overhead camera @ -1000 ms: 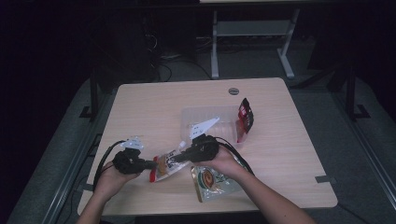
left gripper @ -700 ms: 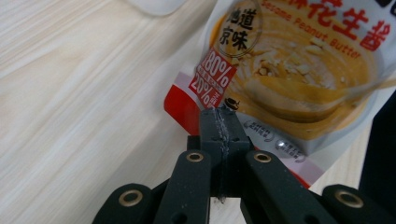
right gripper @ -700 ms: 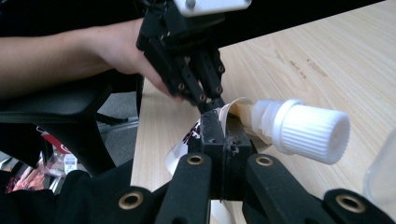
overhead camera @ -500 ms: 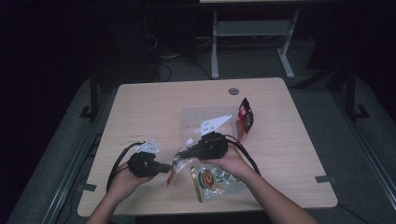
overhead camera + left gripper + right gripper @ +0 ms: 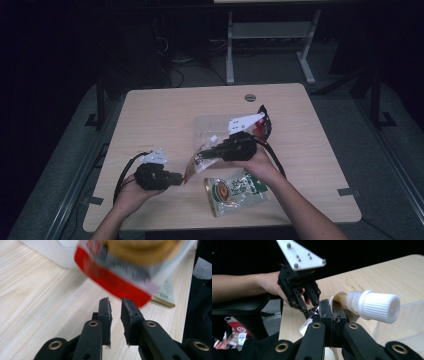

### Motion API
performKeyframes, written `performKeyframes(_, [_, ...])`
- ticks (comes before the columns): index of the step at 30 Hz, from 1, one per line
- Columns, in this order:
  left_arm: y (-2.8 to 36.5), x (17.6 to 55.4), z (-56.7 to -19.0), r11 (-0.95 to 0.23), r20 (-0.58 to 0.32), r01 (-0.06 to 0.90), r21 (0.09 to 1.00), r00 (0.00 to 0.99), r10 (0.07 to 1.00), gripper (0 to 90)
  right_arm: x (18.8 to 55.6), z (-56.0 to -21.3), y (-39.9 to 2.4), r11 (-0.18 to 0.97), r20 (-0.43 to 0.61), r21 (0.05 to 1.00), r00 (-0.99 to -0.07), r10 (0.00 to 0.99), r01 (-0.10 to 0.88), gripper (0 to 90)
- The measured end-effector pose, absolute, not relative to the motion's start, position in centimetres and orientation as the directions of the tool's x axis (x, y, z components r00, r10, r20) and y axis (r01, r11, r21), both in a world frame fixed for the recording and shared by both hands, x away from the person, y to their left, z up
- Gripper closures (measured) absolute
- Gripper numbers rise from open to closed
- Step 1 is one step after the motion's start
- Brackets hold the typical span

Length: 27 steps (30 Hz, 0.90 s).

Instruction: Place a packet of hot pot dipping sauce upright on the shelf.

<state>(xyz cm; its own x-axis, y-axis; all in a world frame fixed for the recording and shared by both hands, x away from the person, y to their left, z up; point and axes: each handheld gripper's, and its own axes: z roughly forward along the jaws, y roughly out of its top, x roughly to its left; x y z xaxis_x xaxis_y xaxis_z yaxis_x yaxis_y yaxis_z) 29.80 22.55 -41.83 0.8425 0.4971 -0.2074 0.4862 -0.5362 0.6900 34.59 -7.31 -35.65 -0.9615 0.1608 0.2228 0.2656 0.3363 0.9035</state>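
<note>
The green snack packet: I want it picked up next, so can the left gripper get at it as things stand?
Probably yes. The left gripper, jaws slightly apart and holding nothing, sits beside the green snack packet on bare table; the right gripper holds the spouted pouch above.

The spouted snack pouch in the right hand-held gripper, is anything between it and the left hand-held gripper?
Nothing visible. The right hand-held gripper is shut on the pouch near its white cap. The left hand-held gripper, whose jaws have just been opening, stands slightly apart just below the pouch's red edge, with bare table beneath.
</note>
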Motion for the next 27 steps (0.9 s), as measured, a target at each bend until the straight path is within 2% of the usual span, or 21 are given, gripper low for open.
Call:
performKeyframes(10, [23.6,30.2,-42.2,-0.518,-0.223,0.527,0.674,0.814,0.537,65.5,35.1,-33.9,-9.3,0.315,0.206,0.912,-0.957,0.205,0.264,89.8])
performKeyframes(20, [24.3,30.8,-42.8,-0.510,-0.227,0.568,0.646,0.781,0.582,48.0,35.6,-32.4,-11.6,0.270,0.187,0.928,-0.948,0.258,0.257,89.7])
performKeyframes(27, [24.8,31.0,-43.0,-0.508,-0.214,0.568,0.647,0.775,0.595,44.8,36.2,-32.1,-13.0,0.260,0.174,0.930,-0.933,0.314,0.261,89.7])
